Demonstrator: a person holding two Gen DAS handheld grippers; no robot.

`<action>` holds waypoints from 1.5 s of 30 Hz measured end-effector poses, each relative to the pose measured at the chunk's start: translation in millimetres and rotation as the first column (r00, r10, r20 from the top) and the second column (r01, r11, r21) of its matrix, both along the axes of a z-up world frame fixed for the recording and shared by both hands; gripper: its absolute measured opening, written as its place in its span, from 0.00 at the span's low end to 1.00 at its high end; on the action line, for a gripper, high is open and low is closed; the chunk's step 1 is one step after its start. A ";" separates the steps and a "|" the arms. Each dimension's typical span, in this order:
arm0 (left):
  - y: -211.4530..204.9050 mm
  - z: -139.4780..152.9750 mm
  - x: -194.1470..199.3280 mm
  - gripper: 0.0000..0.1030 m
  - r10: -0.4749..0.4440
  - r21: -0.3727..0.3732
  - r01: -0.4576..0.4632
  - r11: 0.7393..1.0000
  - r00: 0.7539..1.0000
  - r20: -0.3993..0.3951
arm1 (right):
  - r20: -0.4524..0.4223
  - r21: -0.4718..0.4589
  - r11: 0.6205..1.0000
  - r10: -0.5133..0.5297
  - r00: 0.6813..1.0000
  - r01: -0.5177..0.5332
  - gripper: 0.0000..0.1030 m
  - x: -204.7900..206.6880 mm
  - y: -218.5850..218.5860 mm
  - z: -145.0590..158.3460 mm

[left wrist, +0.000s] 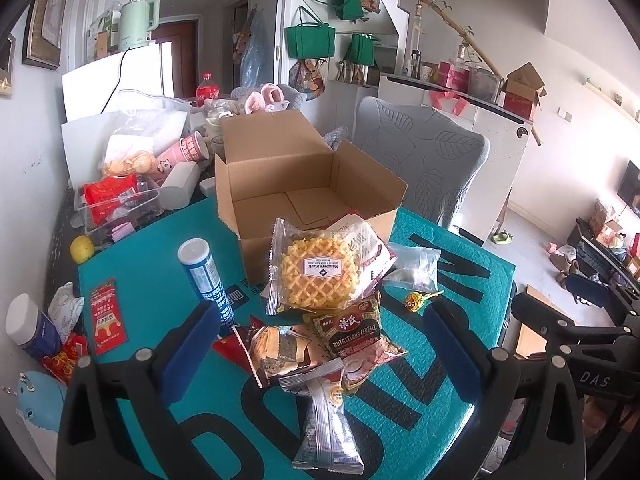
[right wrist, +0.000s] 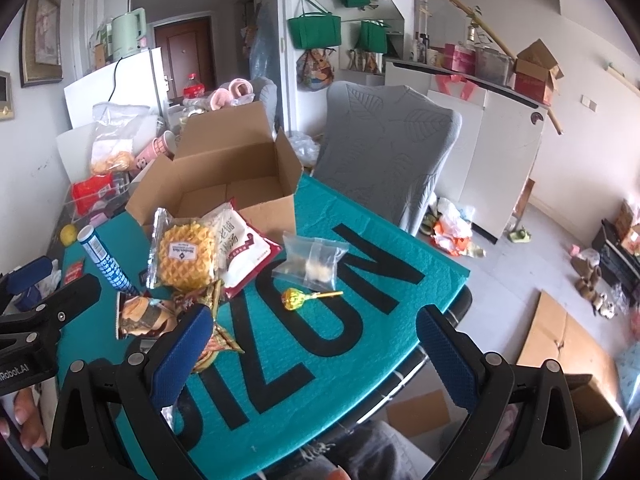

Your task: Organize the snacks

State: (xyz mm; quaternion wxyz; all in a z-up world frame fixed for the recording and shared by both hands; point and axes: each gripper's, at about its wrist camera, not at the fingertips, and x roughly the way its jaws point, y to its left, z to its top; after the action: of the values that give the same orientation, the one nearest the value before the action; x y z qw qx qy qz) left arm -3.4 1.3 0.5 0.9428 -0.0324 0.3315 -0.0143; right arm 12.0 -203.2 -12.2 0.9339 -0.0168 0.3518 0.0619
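Observation:
An open, empty cardboard box (left wrist: 304, 176) stands on the teal mat (left wrist: 152, 292); it also shows in the right wrist view (right wrist: 224, 176). Before it lies a pile of snacks: a waffle pack (left wrist: 316, 272) (right wrist: 186, 254), a white-red bag (right wrist: 244, 248), a cereal packet (left wrist: 352, 332), a cracker pack (left wrist: 280, 348), a silver sachet (left wrist: 328, 424). A blue tube (left wrist: 206, 276) (right wrist: 106, 260), a clear bag (left wrist: 412, 266) (right wrist: 312, 262) and a lollipop (left wrist: 418, 300) (right wrist: 298, 298) lie alongside. My left gripper (left wrist: 320, 344) is open above the pile. My right gripper (right wrist: 316, 340) is open above the mat.
Clutter sits at the table's back left: a clear bin (left wrist: 120, 208), a lemon (left wrist: 82, 249), cups, a cola bottle (left wrist: 207, 88). A white bottle (left wrist: 30, 328) and red sachets (left wrist: 107, 316) lie at the left. A grey chair (right wrist: 384, 148) stands behind the table.

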 end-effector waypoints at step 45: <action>-7.0 1.0 -3.5 1.00 -0.026 0.001 0.026 1.000 1.000 0.001 | -0.007 0.024 1.000 0.010 1.000 -0.010 1.00 -2.3 -0.1 1.2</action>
State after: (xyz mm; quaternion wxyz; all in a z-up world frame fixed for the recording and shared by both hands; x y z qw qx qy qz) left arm -6.9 -5.6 1.4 0.9428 -0.0279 0.3312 -0.0263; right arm 9.7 -203.3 -11.0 0.9324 -0.0072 0.3543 0.0706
